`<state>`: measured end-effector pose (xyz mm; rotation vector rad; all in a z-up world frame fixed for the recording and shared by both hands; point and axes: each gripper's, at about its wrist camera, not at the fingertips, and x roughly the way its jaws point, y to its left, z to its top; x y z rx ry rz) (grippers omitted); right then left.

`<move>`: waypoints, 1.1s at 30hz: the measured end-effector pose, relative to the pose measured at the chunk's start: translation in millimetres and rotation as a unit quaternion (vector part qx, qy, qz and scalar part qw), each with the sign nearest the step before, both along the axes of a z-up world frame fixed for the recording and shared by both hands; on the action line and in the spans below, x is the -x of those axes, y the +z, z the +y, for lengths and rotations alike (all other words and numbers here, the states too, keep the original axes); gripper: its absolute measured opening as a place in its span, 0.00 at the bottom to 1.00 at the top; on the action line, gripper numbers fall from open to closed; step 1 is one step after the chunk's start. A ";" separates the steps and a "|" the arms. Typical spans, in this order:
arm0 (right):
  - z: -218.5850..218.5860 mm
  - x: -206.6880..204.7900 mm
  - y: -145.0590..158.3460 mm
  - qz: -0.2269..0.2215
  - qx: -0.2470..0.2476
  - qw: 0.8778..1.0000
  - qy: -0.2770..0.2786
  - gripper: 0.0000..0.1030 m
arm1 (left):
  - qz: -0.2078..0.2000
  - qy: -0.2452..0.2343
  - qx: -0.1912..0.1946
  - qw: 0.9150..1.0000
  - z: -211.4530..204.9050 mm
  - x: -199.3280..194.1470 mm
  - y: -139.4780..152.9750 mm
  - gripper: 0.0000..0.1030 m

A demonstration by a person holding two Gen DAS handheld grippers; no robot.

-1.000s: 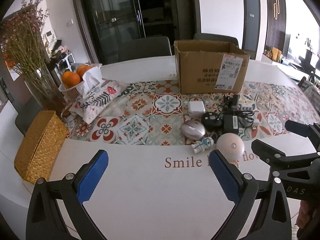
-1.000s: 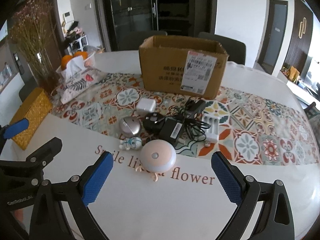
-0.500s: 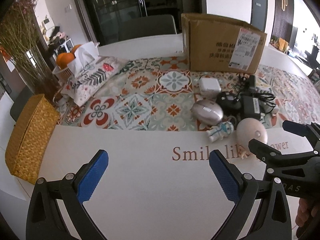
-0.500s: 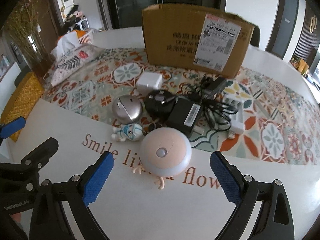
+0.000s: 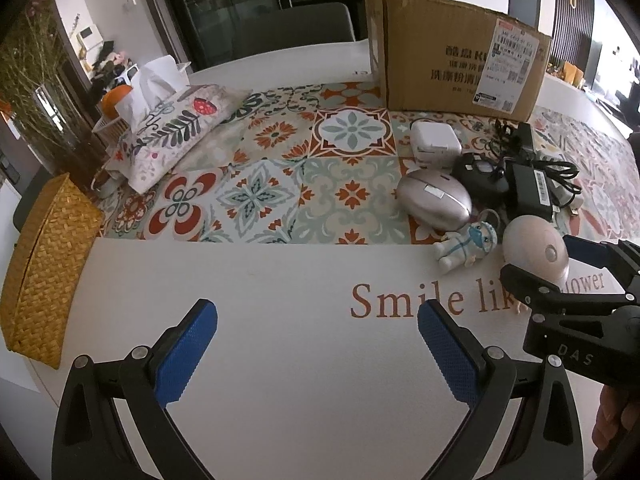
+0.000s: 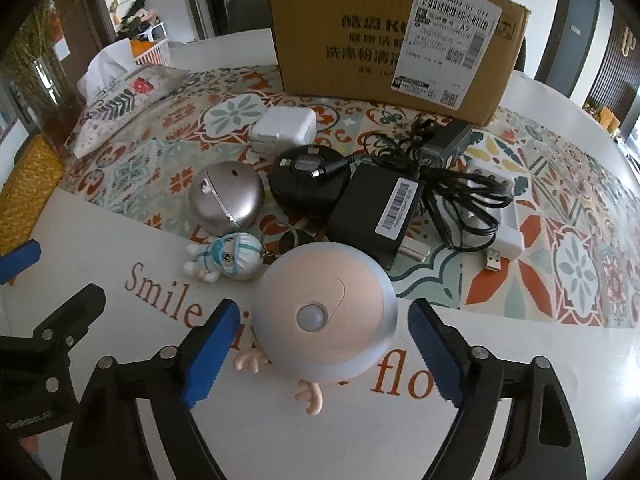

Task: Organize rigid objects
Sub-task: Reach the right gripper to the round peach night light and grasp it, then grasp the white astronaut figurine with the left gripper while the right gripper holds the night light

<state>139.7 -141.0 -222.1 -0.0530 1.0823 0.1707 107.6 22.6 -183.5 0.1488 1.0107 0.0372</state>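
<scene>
Low in the middle of the right wrist view, the right gripper [image 6: 320, 354] is spread wide around the round pink lamp [image 6: 326, 310], not squeezing it. Left gripper [image 5: 316, 354] is spread wide over bare tabletop [image 5: 280, 280].

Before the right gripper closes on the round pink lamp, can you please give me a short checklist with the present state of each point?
1. Right gripper open: ok.
2. Round pink lamp between its fingers: ok, one on each side.
3. Pads touching lamp: cannot tell.
4. Small figurine outside the jaws: ok, but close to the lamp.
5. Left gripper out of the way: ok, open over bare tabletop.
6. Cardboard box open on top: cannot tell.
</scene>
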 end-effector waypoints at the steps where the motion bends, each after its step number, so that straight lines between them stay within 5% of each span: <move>1: -0.1 -1.0 -2.0 0.002 0.001 1.000 0.000 0.79 | 0.000 0.000 -0.001 1.000 0.1 -0.4 -1.0 0.99; 19: -9.7 3.9 -0.5 -0.001 -0.012 1.000 0.002 0.72 | -0.005 -0.016 0.010 1.000 -14.4 0.4 3.3 0.98; 33: -54.1 18.7 32.1 -0.028 -0.009 0.999 -0.033 0.72 | -0.037 -0.041 0.081 0.995 -57.4 -8.0 13.2 0.92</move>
